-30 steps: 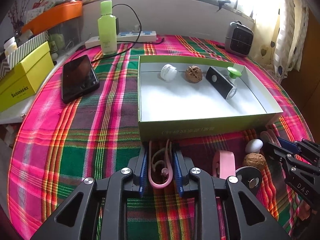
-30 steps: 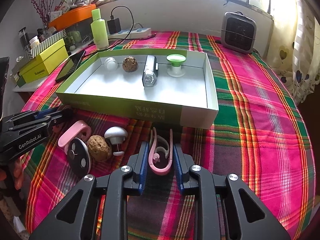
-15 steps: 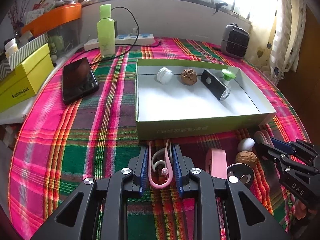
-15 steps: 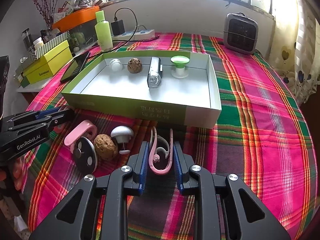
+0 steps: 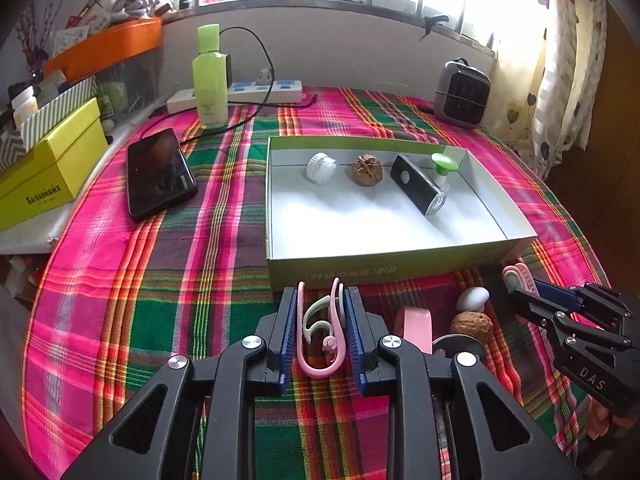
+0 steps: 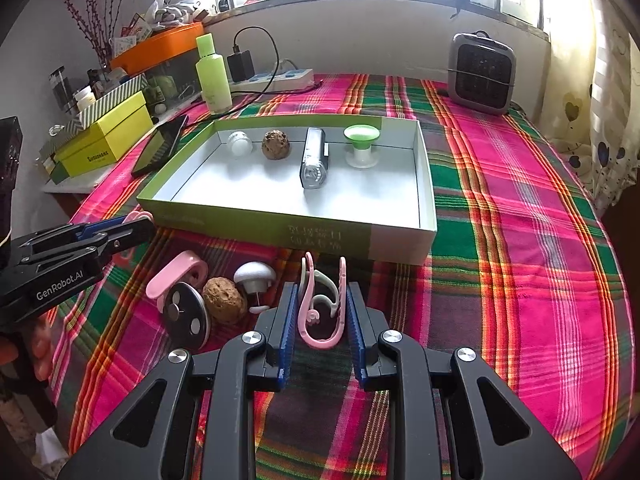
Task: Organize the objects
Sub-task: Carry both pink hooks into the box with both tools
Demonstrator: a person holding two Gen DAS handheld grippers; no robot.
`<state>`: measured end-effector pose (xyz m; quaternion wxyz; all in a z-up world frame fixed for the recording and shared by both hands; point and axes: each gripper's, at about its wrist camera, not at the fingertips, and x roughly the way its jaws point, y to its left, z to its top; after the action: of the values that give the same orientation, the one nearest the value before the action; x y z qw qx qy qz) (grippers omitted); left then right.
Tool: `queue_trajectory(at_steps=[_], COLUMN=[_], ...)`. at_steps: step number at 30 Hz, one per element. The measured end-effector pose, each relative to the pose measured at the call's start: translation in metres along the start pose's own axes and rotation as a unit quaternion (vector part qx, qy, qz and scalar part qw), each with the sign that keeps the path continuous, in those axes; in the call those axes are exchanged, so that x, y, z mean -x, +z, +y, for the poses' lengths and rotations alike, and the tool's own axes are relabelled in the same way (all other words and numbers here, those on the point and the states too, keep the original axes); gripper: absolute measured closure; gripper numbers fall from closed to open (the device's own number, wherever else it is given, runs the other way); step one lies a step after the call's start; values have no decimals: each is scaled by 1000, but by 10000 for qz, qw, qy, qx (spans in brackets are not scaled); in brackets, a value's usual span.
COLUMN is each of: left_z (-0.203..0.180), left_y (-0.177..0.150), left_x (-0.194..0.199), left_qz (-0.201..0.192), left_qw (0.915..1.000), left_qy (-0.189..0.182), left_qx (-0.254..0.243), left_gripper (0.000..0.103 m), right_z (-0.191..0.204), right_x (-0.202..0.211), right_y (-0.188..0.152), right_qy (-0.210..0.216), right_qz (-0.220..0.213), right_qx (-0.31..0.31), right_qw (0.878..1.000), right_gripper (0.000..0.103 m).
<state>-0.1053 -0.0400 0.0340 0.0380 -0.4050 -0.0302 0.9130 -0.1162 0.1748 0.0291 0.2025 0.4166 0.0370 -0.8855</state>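
Note:
My left gripper is shut on a pink and white clip, held above the cloth before the green box. My right gripper is shut on a second pink clip near the box's front wall. The box holds a white cap, a walnut, a black flashlight and a green-topped knob. Loose on the cloth lie a pink holder, a round disc, a walnut and a white mushroom knob.
A black phone lies left of the box. A green bottle, a power strip and a grey heater stand at the back. Yellow boxes sit on a shelf at the left.
Both grippers have risen and pulled back a little from the box, each still holding its clip. Objects on the table have not moved.

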Motion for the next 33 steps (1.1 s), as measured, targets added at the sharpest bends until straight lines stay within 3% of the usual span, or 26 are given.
queue_trajectory(at_steps=[16, 33], left_z=[-6, -3], left_y=[18, 60], left_x=[2, -26], left_qz=[-73, -2], left_qw=[9999, 9997], left_qy=[-118, -213], left_qx=[3, 128], left_gripper=[81, 81], right_z=[-2, -20], right_x=[12, -12], right_y=[21, 62], right_qy=[-9, -147], right_qz=[-226, -207], right_qx=[54, -6], right_qw=[9997, 9997], right_gripper=[78, 78])
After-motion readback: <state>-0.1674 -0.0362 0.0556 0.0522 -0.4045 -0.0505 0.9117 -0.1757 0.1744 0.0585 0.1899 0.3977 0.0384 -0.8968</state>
